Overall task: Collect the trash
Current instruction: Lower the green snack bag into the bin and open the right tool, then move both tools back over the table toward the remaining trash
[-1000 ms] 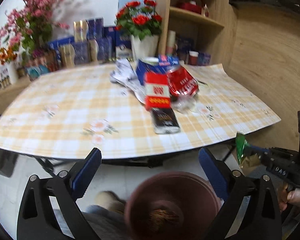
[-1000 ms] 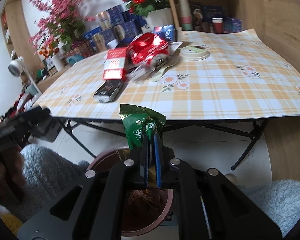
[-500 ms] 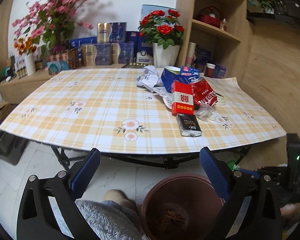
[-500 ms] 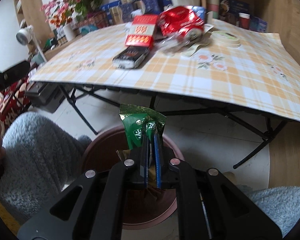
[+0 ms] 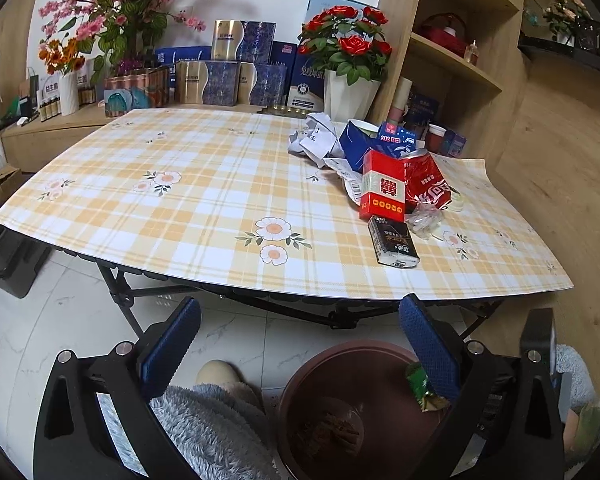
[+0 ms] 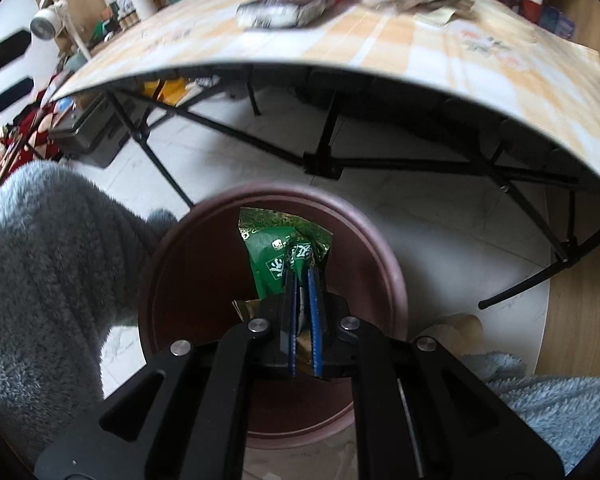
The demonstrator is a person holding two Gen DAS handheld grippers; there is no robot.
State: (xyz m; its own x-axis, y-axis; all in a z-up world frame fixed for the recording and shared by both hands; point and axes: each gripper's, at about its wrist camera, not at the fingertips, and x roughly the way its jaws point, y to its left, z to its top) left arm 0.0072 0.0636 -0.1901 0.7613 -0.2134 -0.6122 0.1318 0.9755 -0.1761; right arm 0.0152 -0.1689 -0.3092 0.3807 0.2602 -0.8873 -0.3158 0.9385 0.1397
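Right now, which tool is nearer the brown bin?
Right. The right tool, shut on the green wrapper, hangs over the brown bin mouth; the left tool sits open, short of the rim, facing the table.

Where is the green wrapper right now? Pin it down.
In the right wrist view the green wrapper is pinched in the right gripper over the mouth of the brown bin, on the floor below the table's near edge.

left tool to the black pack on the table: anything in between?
Nothing to clear. In the left wrist view, between the open left tool and the black pack lie only bare plaid tablecloth, the table's edge and floor.
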